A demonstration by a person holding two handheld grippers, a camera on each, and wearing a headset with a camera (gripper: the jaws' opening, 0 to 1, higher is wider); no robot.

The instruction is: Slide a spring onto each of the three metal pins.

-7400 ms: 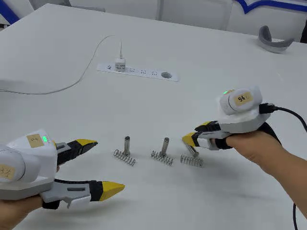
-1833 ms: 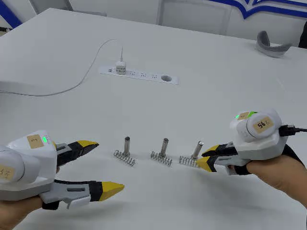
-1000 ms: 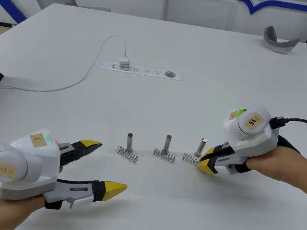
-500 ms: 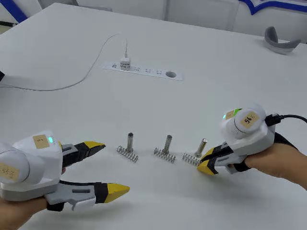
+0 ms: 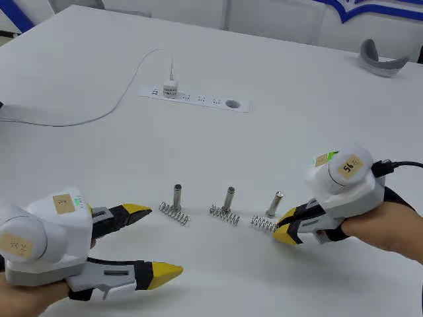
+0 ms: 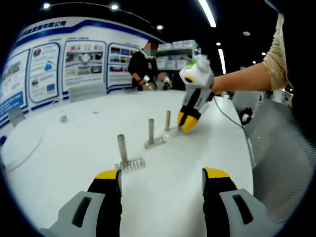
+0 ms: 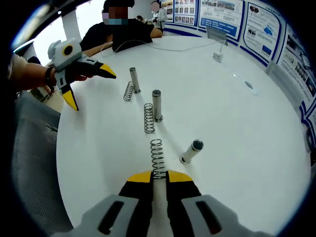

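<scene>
Three pins stand in a row on the table (image 5: 277,119): left pin (image 5: 177,194), mid pin (image 5: 229,197), right pin (image 5: 275,203), all bare. One spring lies flat just in front of each: left spring (image 5: 173,212), mid spring (image 5: 224,214), right spring (image 5: 263,224). No spring is on a pin yet, so I judge the task to be at its first step. Right gripper (image 5: 285,229) sits low at the table, jaws pinched shut on the near end of the right spring. In the right gripper view the coil end is caught between the tips and the rest sticks out free toward the row. Left gripper (image 5: 162,239) hovers near the left pin, jaws wide apart, holding nothing. Risks, my judgement: the grip is on the last coils only, so the spring may pivot, droop or pop out on the lift. Too hard a squeeze may squash the coils or shoot the spring off across the smooth table. The free end is bendy, so lining it over the pin top is fiddly, and a miss may knock the pin. Right pin looks to lean a bit, though the lens may cause that. I cannot tell if the pins are fixed; if loose, a bump may topple one. A low sweep may also drag the mid spring.
</scene>
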